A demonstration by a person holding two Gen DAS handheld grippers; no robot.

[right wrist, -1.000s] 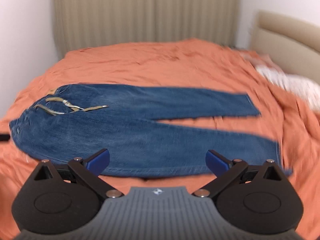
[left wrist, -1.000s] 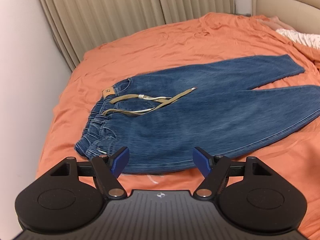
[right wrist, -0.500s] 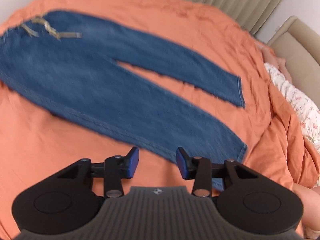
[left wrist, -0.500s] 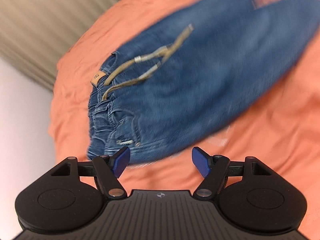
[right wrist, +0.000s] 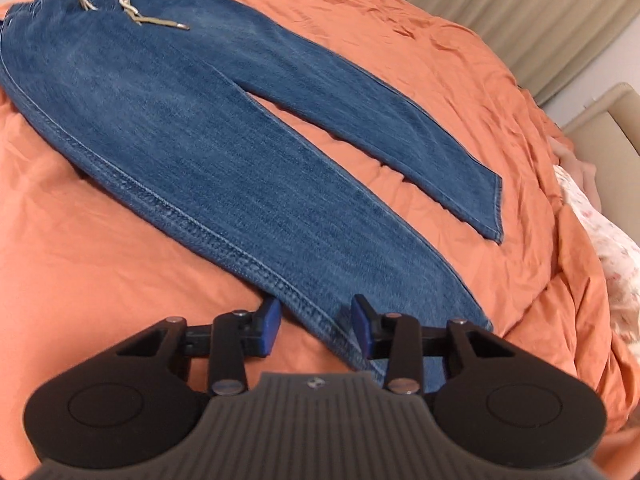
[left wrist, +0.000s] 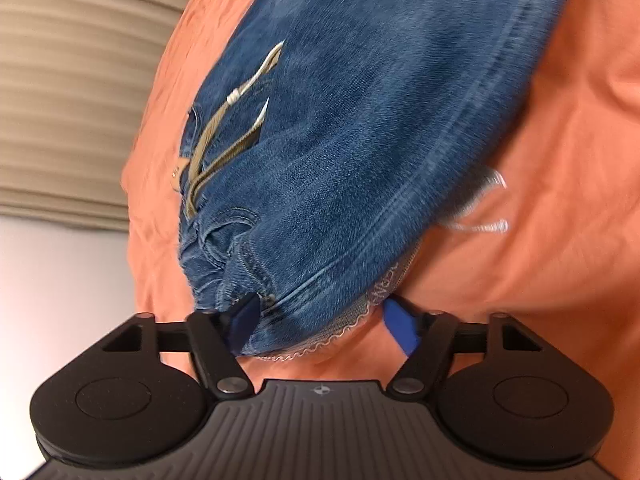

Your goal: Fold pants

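Blue denim pants (right wrist: 208, 128) lie flat on an orange bedspread (right wrist: 100, 240), waistband at the far left, two legs spread toward the right. A beige drawstring (left wrist: 224, 136) lies on the front. My left gripper (left wrist: 320, 326) is open, low at the near waistband corner (left wrist: 256, 280), its jaws either side of the denim edge and a strip of white lace (left wrist: 352, 320). My right gripper (right wrist: 316, 326) is open, its jaws straddling the side seam of the near leg (right wrist: 320, 320) close to the hem.
Beige curtains (left wrist: 72, 80) hang behind the bed. A beige headboard (right wrist: 600, 116) and floral white bedding (right wrist: 616, 256) lie at the right. A white wall (left wrist: 60, 280) is beside the bed at the left. Bare orange bedspread surrounds the pants.
Both grippers dropped and moved in close to the pants. The left reached the waistband corner. The right narrowed its opening and reached the near leg's side seam.
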